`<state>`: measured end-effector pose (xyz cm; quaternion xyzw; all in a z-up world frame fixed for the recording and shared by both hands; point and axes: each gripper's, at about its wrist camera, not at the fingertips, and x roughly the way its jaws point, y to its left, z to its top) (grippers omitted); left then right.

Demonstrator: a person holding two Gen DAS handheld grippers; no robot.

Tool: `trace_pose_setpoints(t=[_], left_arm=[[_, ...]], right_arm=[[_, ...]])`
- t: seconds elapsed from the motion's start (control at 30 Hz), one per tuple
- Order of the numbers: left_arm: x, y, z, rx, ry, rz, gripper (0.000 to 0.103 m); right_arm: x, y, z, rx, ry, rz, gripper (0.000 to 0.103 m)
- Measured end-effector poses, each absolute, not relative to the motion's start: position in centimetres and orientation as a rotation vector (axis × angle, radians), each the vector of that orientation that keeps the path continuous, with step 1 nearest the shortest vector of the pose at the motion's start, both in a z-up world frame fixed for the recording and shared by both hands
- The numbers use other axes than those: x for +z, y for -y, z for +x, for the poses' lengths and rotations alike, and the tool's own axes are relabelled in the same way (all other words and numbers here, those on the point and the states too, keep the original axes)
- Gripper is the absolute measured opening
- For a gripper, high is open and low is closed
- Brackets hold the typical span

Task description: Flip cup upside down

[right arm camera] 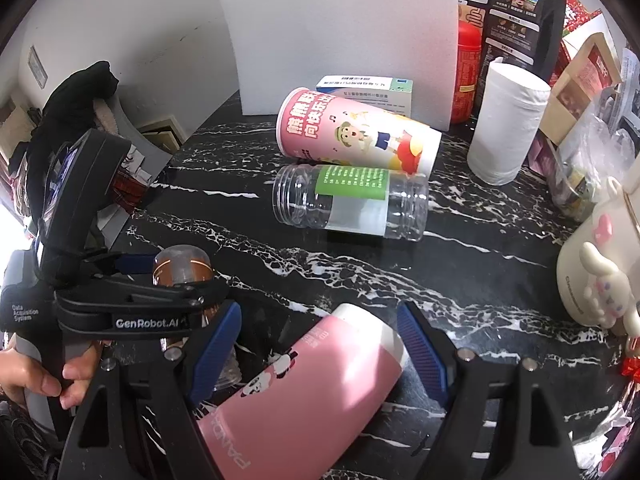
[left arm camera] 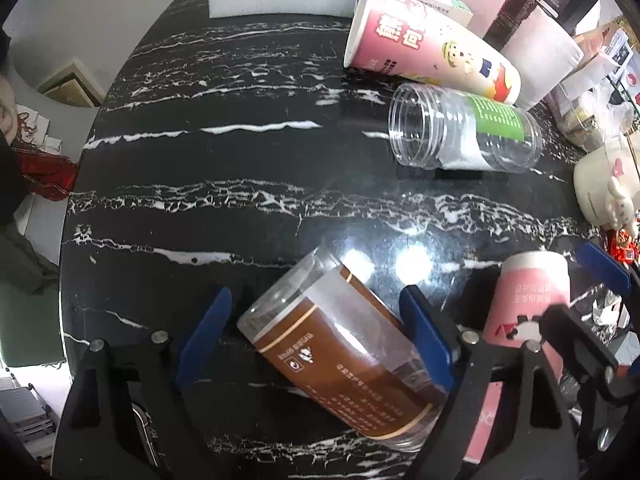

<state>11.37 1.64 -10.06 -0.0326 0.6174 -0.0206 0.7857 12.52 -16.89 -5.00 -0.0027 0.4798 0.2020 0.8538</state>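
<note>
A clear cup with a brown label (left arm camera: 340, 354) lies tilted between the open blue fingers of my left gripper (left arm camera: 316, 330), base pointing away; only the right finger looks close to it. A pink panda cup (right arm camera: 308, 388) lies tilted between the open fingers of my right gripper (right arm camera: 320, 344), white base pointing away; it also shows in the left wrist view (left arm camera: 528, 300). The left gripper and the brown cup (right arm camera: 182, 268) show at left in the right wrist view. Whether the cups rest on the black marble table (left arm camera: 240, 200) or are lifted, I cannot tell.
A large pink cartoon cup (right arm camera: 356, 136) and a clear jar with a green label (right arm camera: 352, 206) lie on their sides at mid-table. Behind stand a white foam board (right arm camera: 340, 36), a paper roll (right arm camera: 506, 124), bags and boxes. A cream pot with a figurine (right arm camera: 592, 272) stands at right.
</note>
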Motion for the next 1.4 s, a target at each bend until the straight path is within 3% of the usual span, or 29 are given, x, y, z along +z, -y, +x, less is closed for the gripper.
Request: trace_pose_setpoints(t=[0.5, 0.87, 1.4], left_arm=[[-11.9, -3.2, 10.3, -0.060, -1.382, -0.152, 0.085], [-8.1, -5.9, 6.9, 0.016, -1.255, -0.152, 0.086], [-3.9, -14.8, 0.2, 0.179, -1.144, -0.213, 0.086]], right_arm=[[-5.1, 16.3, 12.3, 0.451, -0.995, 0.014, 0.081], [-4.0, 14.5, 10.3, 0.542, -0.985, -0.041, 0.081], [-6.3, 3.5, 6.6, 0.837, -1.107, -0.258, 0.081]])
